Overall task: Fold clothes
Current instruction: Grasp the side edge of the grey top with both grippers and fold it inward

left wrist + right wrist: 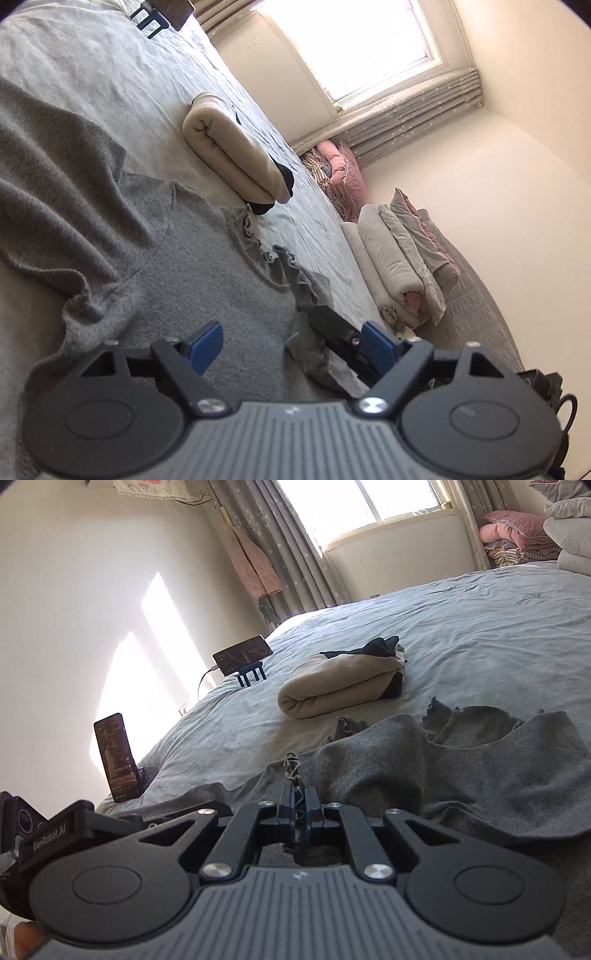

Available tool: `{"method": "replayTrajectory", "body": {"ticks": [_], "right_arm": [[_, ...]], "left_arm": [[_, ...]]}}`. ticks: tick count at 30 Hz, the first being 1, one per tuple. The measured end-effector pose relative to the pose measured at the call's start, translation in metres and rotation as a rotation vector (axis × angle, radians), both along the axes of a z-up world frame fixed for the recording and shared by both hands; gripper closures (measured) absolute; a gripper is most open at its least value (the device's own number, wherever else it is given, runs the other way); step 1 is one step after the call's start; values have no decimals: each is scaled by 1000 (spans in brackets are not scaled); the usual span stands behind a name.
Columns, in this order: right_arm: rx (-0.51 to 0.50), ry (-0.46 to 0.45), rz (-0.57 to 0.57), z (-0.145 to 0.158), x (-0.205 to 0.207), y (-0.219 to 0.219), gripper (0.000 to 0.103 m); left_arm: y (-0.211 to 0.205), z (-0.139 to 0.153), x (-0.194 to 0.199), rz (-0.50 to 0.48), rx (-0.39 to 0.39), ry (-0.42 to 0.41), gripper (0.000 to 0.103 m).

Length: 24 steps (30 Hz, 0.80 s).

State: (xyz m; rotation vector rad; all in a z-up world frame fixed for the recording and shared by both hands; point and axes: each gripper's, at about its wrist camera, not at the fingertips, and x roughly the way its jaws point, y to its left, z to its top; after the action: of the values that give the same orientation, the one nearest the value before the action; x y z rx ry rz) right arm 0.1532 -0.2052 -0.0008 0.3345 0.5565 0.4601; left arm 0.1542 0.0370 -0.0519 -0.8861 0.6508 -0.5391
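Note:
A grey knit sweater point(184, 258) with frilled edges lies rumpled on the bed, also spread across the right wrist view point(461, 760). My left gripper point(291, 343) hangs open just above its body, blue pads wide apart and touching no cloth. My right gripper point(301, 801) is shut on a frilled edge of the sweater, a strip of knit pinched between its pads. In the left wrist view its black fingers point(332, 326) show at the right, with grey cloth bunched around them. Farther up the bed lies a folded beige garment point(229, 147) point(332, 686).
Pale wrinkled bedsheet point(480, 627) lies all around. Two phones on stands point(118, 757) point(242, 655) sit near the bed's left edge. Stacked quilts and pillows point(399, 258) line the wall side. A dark item point(286, 177) is tucked into the beige garment.

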Motion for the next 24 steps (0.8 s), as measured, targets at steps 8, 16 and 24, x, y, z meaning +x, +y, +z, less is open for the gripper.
{"method": "replayTrajectory", "body": {"ticks": [8,16,24], "right_arm": [[-34,69,106,-23,-4,32,95],[-81,97,119,-28,-7,31,88],[-333,-77,-113,-16,-24,-22,27]], "left_arm": [[-1,-19,11,64,-61,91,54],[-15,-17,19,103,100,131,99],[-23,34,32,103,340,-66,100]]}}
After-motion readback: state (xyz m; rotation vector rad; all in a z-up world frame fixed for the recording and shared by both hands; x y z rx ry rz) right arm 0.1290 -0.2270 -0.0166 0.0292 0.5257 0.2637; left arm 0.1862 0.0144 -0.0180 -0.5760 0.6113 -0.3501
